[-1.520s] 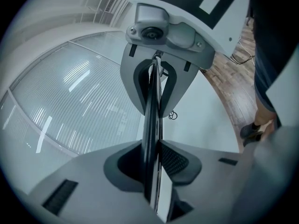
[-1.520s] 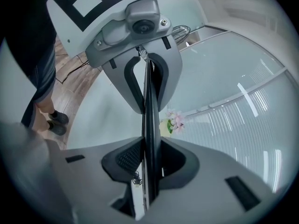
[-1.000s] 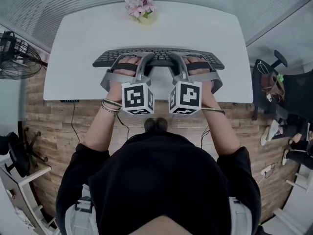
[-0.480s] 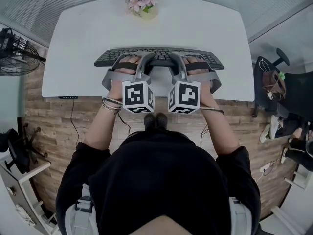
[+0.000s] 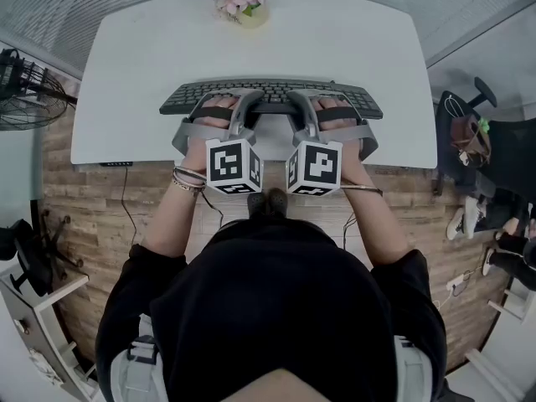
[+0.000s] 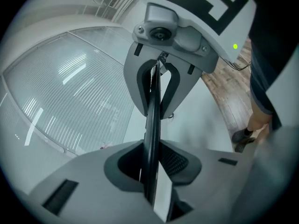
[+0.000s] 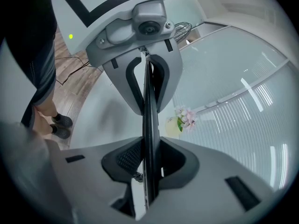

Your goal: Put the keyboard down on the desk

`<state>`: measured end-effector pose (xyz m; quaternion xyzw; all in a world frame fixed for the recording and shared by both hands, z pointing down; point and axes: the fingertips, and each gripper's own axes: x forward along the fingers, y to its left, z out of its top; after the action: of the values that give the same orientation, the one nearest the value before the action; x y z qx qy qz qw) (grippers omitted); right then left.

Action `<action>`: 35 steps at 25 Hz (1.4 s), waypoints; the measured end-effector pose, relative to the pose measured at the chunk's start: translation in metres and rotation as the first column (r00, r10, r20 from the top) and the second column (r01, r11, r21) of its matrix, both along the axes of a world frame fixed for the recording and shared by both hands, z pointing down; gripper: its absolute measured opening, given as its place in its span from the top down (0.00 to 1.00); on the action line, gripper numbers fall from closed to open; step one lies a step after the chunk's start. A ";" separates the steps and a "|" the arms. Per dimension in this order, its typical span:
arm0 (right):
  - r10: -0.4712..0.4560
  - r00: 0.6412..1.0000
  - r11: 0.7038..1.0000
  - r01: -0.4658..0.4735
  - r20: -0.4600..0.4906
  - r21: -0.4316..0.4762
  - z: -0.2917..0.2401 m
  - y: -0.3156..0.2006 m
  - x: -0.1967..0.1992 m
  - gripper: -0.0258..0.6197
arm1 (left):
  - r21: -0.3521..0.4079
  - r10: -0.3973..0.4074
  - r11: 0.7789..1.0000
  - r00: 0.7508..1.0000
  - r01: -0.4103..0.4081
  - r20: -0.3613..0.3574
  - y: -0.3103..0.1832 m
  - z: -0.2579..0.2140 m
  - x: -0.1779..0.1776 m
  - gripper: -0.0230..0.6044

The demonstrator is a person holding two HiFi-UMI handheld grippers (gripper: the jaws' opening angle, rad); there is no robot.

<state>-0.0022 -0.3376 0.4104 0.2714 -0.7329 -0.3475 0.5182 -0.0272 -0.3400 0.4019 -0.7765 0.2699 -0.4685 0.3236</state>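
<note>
The keyboard [image 5: 272,90] is being held level, keys up, over the near half of the white tabletop [image 5: 335,40], with its long side running roughly parallel to the front edge. It is being gripped at two places: by the left gripper [image 6: 152,169] left of its middle and by the right gripper [image 7: 148,164] right of its middle. In each gripper view the keyboard is being seen edge-on as a thin dark slab, and the fingers [image 6: 180,161] are being clenched on its two faces, one above and one beneath.

A two-point hold is apparently being used so that the long, thin board is being kept from tipping or twisting. Because one finger of each pair is being kept under the board, it is being judged to ride just off the tabletop rather than lie on it, though contact cannot be ruled out. The board is being kept well apart from the flower pot [image 5: 240,11] at the far edge. The setting-down is being judged as not yet done.
</note>
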 end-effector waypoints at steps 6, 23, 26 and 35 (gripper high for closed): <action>0.000 1.000 1.000 0.000 0.010 -0.011 0.004 0.010 -0.002 0.82 | -0.017 0.015 1.000 1.000 -0.015 -0.003 0.011 0.004 0.001 0.80; -0.012 1.000 1.000 0.012 0.015 -0.027 0.015 0.032 -0.007 0.82 | -0.057 0.027 0.998 0.999 -0.028 -0.027 0.034 0.015 0.002 0.80; -0.015 1.000 0.999 0.016 0.012 -0.029 0.018 0.036 -0.007 0.82 | -0.065 0.025 0.998 0.999 -0.027 -0.030 0.039 0.018 0.002 0.80; -0.017 1.000 0.999 0.018 0.013 -0.036 0.025 0.045 -0.010 0.82 | -0.084 0.024 0.996 0.999 -0.026 -0.029 0.048 0.026 0.000 0.80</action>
<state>-0.0120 -0.2922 0.4349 0.2579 -0.7446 -0.3372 0.5152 -0.0271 -0.2923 0.4276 -0.7992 0.2446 -0.4645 0.2926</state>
